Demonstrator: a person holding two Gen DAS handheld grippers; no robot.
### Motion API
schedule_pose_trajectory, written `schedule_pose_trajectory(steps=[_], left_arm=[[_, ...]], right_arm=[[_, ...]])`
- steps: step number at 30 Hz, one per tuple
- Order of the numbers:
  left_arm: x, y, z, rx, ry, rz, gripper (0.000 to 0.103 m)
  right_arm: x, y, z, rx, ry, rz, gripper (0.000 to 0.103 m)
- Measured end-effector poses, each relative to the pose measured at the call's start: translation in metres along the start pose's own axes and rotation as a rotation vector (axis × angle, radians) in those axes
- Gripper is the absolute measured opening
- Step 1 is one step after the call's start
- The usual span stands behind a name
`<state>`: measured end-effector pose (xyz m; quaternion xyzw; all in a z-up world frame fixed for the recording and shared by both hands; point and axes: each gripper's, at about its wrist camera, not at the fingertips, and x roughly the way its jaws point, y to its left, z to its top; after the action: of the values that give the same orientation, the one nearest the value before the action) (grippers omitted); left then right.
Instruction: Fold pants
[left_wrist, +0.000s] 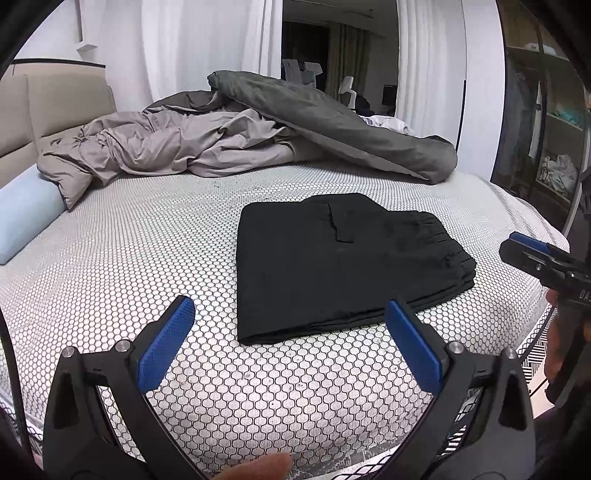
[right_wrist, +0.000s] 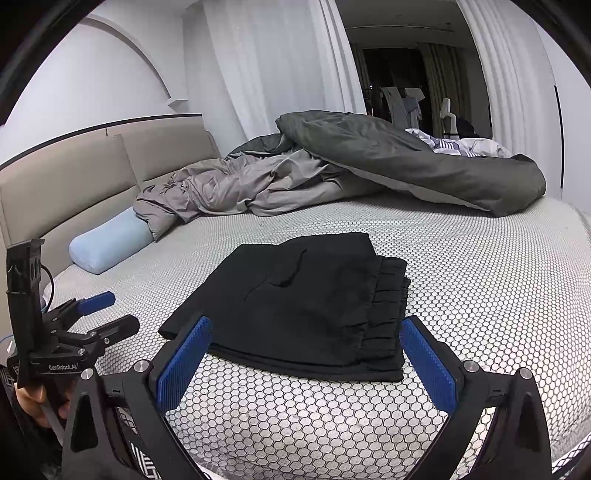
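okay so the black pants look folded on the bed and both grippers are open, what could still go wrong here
The black pants sit near the mattress edge, so a nudge from the open right gripper or left gripper might shift them. The stacked layers at the elastic waistband could slide apart if pinched unevenly.

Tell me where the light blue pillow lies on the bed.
In both views the light blue pillow lies at the left, against the beige headboard, its far end tucked under the grey duvet.

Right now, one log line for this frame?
pants: folded, flat on bed | left gripper: open, empty | right gripper: open, empty | both clear of pants
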<state>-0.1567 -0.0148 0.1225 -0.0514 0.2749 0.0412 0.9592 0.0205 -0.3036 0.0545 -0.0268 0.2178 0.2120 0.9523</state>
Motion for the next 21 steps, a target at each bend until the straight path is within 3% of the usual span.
schedule_pose_trajectory(steps=[21], left_arm=[[-0.0028, -0.0016, -0.0014, 0.016, 0.002, 0.022, 0.102]], right_arm=[[0.0008, -0.001, -0.0003, -0.006, -0.012, -0.003, 0.103]])
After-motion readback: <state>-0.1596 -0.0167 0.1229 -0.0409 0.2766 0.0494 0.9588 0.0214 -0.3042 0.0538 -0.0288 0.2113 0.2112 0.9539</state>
